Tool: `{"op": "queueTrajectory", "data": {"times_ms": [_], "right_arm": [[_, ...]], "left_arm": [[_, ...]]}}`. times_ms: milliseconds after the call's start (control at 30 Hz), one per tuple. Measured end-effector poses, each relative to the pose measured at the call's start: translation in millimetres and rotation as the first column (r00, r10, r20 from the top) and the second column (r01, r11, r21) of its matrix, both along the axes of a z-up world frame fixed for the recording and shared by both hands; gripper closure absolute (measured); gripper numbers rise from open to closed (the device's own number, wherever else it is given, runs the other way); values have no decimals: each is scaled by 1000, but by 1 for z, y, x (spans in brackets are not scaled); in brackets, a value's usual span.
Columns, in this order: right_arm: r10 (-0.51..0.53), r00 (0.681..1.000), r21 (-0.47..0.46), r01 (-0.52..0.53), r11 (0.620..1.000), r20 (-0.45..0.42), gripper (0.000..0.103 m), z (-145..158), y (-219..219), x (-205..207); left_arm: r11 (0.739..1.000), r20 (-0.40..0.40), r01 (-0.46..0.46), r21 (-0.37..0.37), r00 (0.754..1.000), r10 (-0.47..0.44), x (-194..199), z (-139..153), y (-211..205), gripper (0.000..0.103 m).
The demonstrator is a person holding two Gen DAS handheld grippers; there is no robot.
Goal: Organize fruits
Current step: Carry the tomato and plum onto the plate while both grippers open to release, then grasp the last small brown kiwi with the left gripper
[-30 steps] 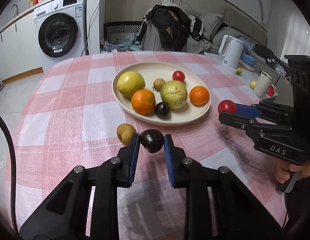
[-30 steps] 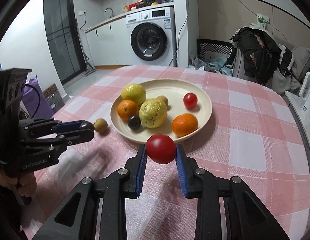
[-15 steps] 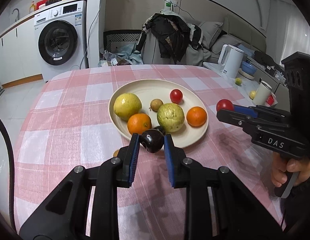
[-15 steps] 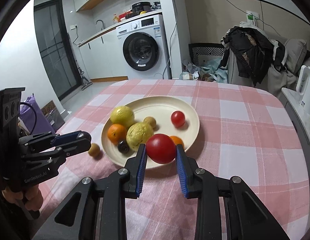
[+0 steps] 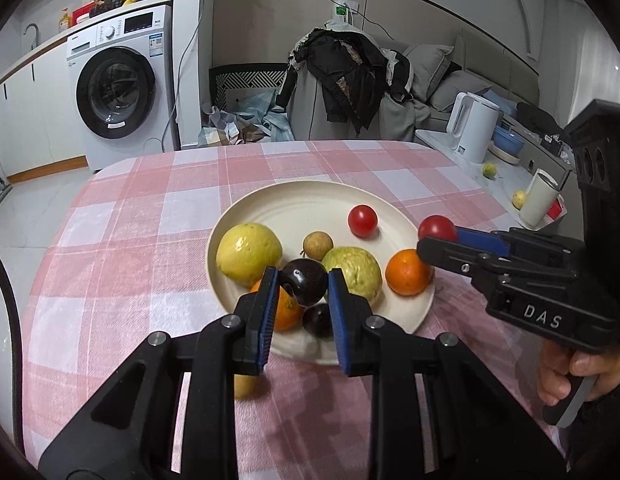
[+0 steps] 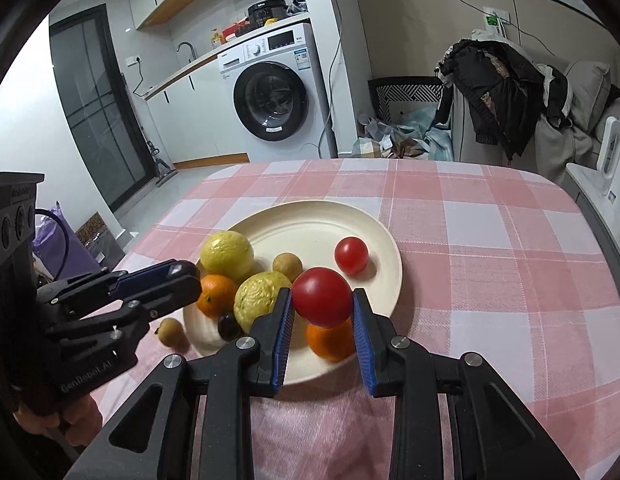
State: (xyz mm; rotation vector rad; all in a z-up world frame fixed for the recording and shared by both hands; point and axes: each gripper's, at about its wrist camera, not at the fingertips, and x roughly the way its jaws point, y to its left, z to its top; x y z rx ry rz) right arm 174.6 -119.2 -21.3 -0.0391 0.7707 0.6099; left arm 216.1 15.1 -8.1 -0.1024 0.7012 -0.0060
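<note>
My left gripper (image 5: 303, 286) is shut on a dark plum (image 5: 304, 282), held above the near side of the cream plate (image 5: 306, 204). My right gripper (image 6: 321, 304) is shut on a red tomato (image 6: 321, 302) over the plate's near right rim (image 6: 383, 240). On the plate lie a yellow citrus (image 5: 248, 252), a green guava (image 5: 355, 272), two oranges (image 5: 407, 274), a small brown fruit (image 5: 317, 245), a small red tomato (image 5: 362, 221) and a second dark plum (image 5: 317, 320). One brown fruit (image 6: 170, 331) lies on the cloth left of the plate.
The table carries a pink checked cloth (image 5: 150, 240). A side counter on the right holds a white kettle (image 5: 471, 128), a cup (image 5: 541, 200) and small yellow fruits. A washing machine (image 6: 274, 100) and a chair draped with clothes (image 6: 501, 92) stand beyond the table.
Both grippers have risen and moved forward over the plate, each still holding its fruit. The brown fruit on the cloth now lies behind the left fingers.
</note>
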Motion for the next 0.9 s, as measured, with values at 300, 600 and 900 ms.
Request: {"op": "queueTrajectory", "data": {"times_ms": [300,600,900], "right_arm": [[-20,1000,-27,19,999,-24,73,-13,10,18],[-18,999,-33,16,999,-48,63,-18,13,20],[-50,999,-5,50,999,-4,14,-3,-14,2]], "left_arm": [[1000,-25,-13,5,1000,13,25,-17,4,81],[1000,-32,-10,6,999,10,29,-24,6,81],[998,9,-35,49,999,34,-5,-8,12,21]]}}
